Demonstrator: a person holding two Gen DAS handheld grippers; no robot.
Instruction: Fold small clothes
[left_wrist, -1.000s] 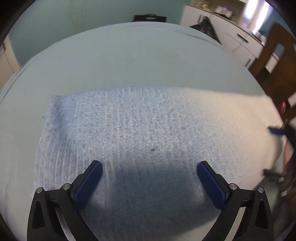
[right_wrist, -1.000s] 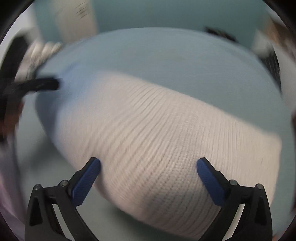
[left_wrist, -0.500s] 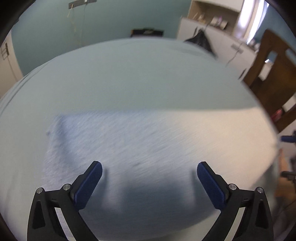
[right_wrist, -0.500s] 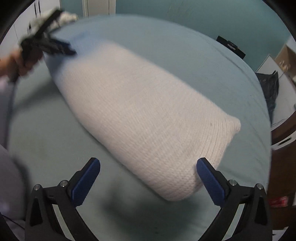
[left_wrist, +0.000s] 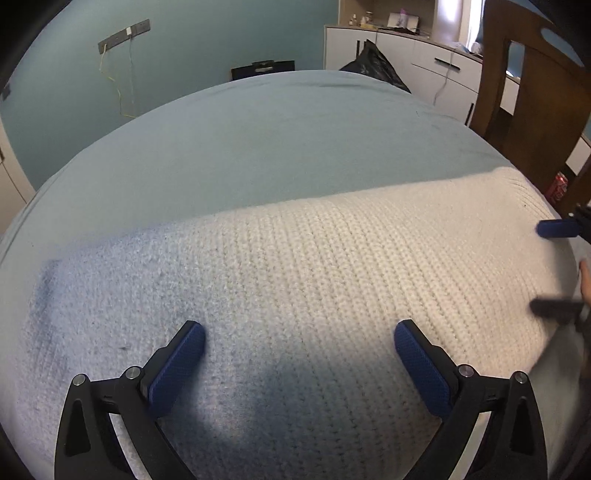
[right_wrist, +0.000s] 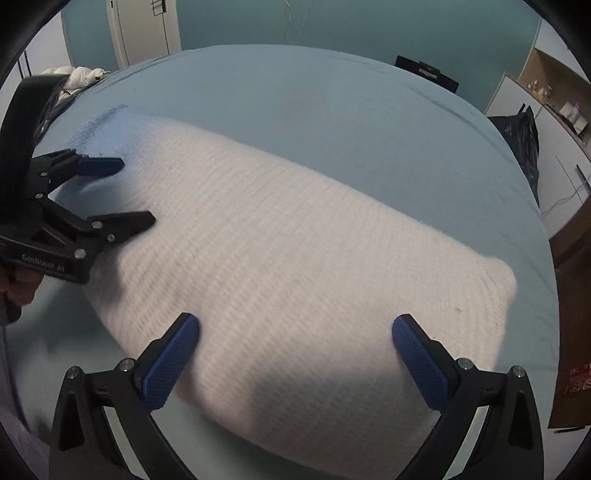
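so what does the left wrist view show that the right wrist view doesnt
Only the left wrist view shows the brown wooden chair, a red drink can by it, and the grey wall socket strip.

Only the right wrist view shows the white door, a white puffy garment, and the whole open left gripper.

Both show the cream knitted garment lying flat on the pale blue cloth-covered table, the black bag, and white cabinets.

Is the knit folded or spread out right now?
Looks folded: the knit lies as a compact oblong with rounded edges. Layers cannot be counted.
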